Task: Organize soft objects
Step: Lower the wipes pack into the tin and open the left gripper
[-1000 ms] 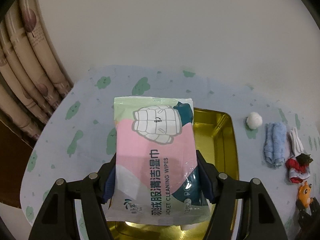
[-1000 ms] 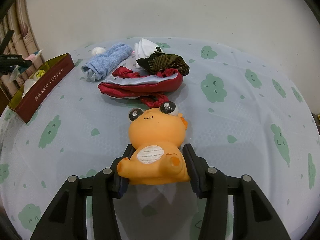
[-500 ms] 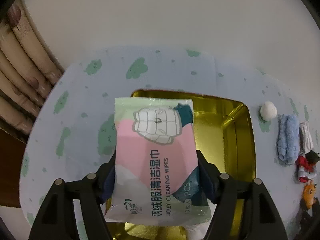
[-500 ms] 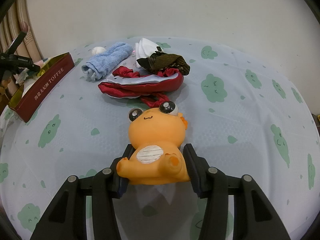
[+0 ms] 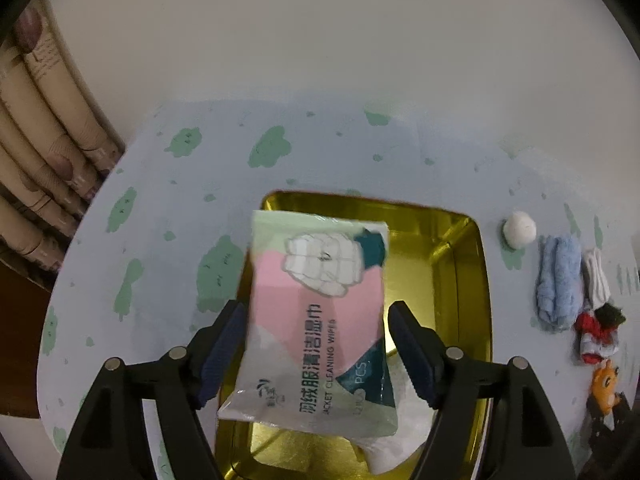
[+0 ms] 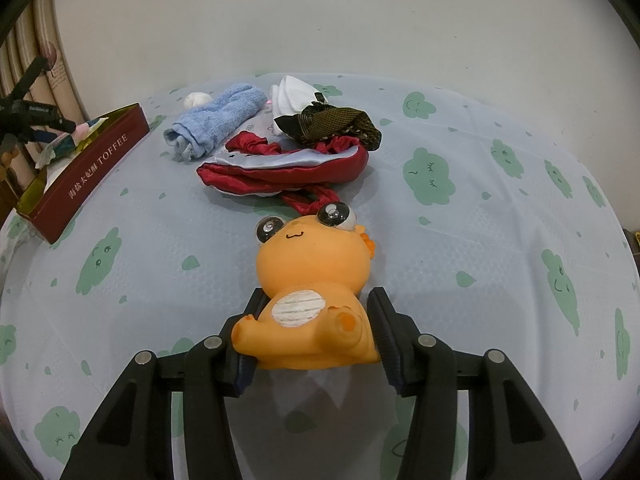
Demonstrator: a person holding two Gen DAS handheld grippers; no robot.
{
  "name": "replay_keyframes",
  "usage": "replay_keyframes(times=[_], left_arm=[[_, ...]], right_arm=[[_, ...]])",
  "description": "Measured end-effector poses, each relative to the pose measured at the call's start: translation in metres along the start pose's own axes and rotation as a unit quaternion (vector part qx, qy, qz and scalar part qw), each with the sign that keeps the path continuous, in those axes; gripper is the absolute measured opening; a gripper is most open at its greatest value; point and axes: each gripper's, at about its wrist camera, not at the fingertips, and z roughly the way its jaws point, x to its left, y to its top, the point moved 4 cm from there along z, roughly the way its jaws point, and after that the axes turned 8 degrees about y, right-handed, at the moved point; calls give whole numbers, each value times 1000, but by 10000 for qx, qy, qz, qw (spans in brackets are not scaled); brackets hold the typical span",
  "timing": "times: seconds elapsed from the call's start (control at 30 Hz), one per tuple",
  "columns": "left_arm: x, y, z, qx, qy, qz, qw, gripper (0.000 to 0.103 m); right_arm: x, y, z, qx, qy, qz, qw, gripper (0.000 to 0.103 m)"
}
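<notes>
My left gripper (image 5: 316, 344) is open above the gold-lined tin box (image 5: 460, 248). The pink and green wipes pack (image 5: 316, 320) lies tilted between the jaws with gaps on both sides, over the box, blurred. White soft stuff (image 5: 396, 432) lies in the box beneath it. My right gripper (image 6: 312, 328) is shut on the orange squishy toy (image 6: 312, 276), which rests on the tablecloth. The toy also shows in the left wrist view (image 5: 606, 384). The box shows in the right wrist view (image 6: 84, 180), dark red outside, with the left gripper over it.
On the pale blue cloud-print tablecloth (image 6: 480, 240) lie a rolled blue towel (image 6: 218, 120), a white ball (image 6: 196, 99), white socks (image 6: 292, 94), a red satin cloth (image 6: 280, 164) and a dark mesh bow (image 6: 328, 124). Curtains (image 5: 44, 152) hang at the left.
My left gripper has opened and the wipes pack has come loose and tipped toward the box. The view has shifted further over the box. The right gripper and toy have not moved.
</notes>
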Motion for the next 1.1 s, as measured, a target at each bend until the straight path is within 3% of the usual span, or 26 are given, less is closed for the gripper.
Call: replay_keyframes(times=[0.27, 0.57, 0.83, 1.1], left_arm=[[8, -5, -28, -301, 62, -128, 9994, 76], [11, -67, -59, -925, 772, 192, 9925, 76], [29, -105, -77, -1296, 871, 24, 9877, 76], [46, -115, -78, -1413, 888, -233, 9857, 76]], right_arm=[[0, 0, 0, 0, 1, 0, 10000, 49], [-1, 0, 1, 8, 7, 14, 10000, 49], [3, 2, 1, 52, -83, 122, 9999, 42], [13, 8, -3, 134, -429, 74, 9990, 41]])
